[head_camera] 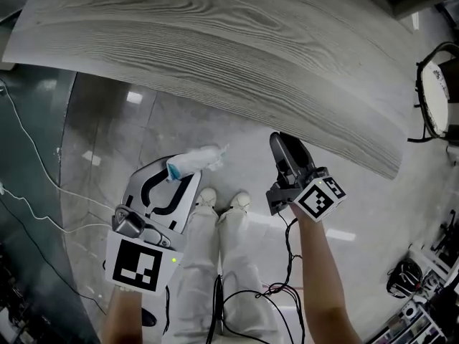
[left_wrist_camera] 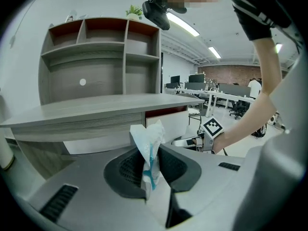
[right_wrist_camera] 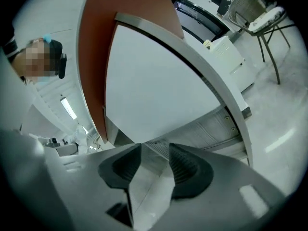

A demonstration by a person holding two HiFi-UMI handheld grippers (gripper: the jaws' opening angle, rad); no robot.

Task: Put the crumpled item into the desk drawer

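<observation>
- The crumpled item [head_camera: 195,162], white with a blue strip, sits low and left of centre in the head view, pinched at the tip of the left tongs [head_camera: 176,174] above the grey floor [head_camera: 107,135].
- In the left gripper view the crumpled item [left_wrist_camera: 149,150] stands up at frame centre between the two dark pads, which close on its lower part (its top fans out loose above them).
- The left tongs [left_wrist_camera: 149,166] point toward the edge of the bench [left_wrist_camera: 96,105], with a white panel [left_wrist_camera: 166,123] just below the top at centre right.
- The right tongs [head_camera: 281,145] are right of centre in the head view, close below the bench [head_camera: 215,49] edge and well apart from the item.
- The right gripper view shows the right tongs [right_wrist_camera: 155,165] with pads clearly apart and nothing between them; a white panel [right_wrist_camera: 154,81] with a red-brown edge fills the upper centre.
- A shelf unit [left_wrist_camera: 101,57] rises on the bench at upper left of the left gripper view.
- White shoes [head_camera: 222,201] show between the two tongs, and a chair [head_camera: 434,92] stands at the right edge.
</observation>
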